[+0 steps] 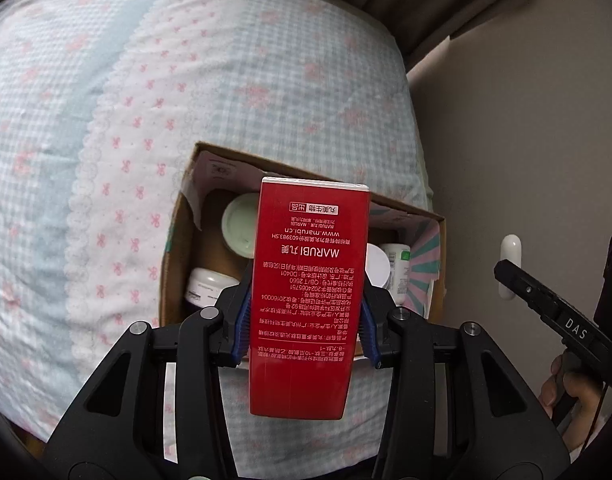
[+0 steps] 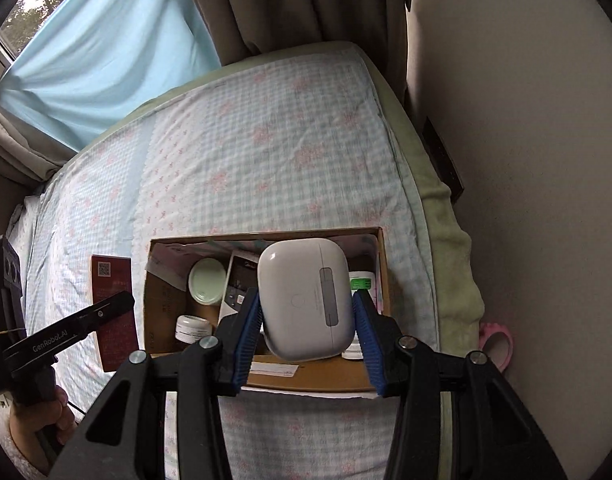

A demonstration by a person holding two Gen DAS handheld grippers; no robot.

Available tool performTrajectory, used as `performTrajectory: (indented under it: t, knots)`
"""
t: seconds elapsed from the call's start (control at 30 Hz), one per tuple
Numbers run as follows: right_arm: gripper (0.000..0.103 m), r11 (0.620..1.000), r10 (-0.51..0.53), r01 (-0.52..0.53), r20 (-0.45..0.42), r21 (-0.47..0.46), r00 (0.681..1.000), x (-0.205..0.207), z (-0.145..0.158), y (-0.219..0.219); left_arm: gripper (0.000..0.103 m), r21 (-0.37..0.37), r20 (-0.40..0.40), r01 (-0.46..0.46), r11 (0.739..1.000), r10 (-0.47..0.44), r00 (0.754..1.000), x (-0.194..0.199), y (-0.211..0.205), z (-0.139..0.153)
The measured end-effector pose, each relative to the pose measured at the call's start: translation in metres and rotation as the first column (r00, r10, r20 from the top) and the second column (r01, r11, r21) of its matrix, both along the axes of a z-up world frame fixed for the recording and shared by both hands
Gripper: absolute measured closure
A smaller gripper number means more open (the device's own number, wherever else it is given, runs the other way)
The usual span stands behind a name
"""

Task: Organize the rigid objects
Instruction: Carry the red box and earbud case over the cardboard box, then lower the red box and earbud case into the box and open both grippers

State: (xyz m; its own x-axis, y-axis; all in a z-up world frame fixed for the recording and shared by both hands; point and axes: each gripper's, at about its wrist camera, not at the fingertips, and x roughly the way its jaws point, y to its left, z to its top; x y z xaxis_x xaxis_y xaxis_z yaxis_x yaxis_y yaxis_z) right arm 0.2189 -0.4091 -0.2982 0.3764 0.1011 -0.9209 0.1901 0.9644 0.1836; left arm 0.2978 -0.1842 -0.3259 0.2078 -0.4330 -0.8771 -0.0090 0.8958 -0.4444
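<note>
My left gripper (image 1: 305, 326) is shut on a tall red MARUBI box (image 1: 308, 288) and holds it above the near edge of an open cardboard box (image 1: 173, 248) on the bed. My right gripper (image 2: 307, 330) is shut on a white rounded case (image 2: 303, 300) and holds it over the same cardboard box (image 2: 306, 378). Inside the box are a pale green lidded jar (image 2: 206, 281), a small white jar (image 2: 191, 328), a white bottle with a green label (image 2: 362, 280) and a dark carton (image 2: 237, 284). The red box also shows in the right wrist view (image 2: 113, 308), left of the cardboard box.
The bed has a blue-and-pink checked cover (image 1: 145, 100). A beige wall (image 2: 526, 160) runs along its right side, with a white wall hook (image 1: 510, 266). Curtains (image 2: 289, 4) hang behind the bed. A pink tape roll (image 2: 496, 344) lies by the wall.
</note>
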Motion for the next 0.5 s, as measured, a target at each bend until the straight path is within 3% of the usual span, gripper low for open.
performTrajectory:
  t: [0.33, 0.5]
  knots:
    - [0.061, 0.997, 0.045, -0.040, -0.092, 0.063, 0.995, 0.034, -0.071, -0.019, 0.064, 0.077, -0.057, 0.063, 0.995, -0.059, 0.997, -0.001, -0.042, -0.061]
    - [0.061, 0.993, 0.074, -0.062, -0.123, 0.100, 0.990, 0.047, -0.096, -0.020, 0.064, 0.131, -0.054, 0.094, 0.987, -0.088, 0.995, -0.002, -0.053, -0.077]
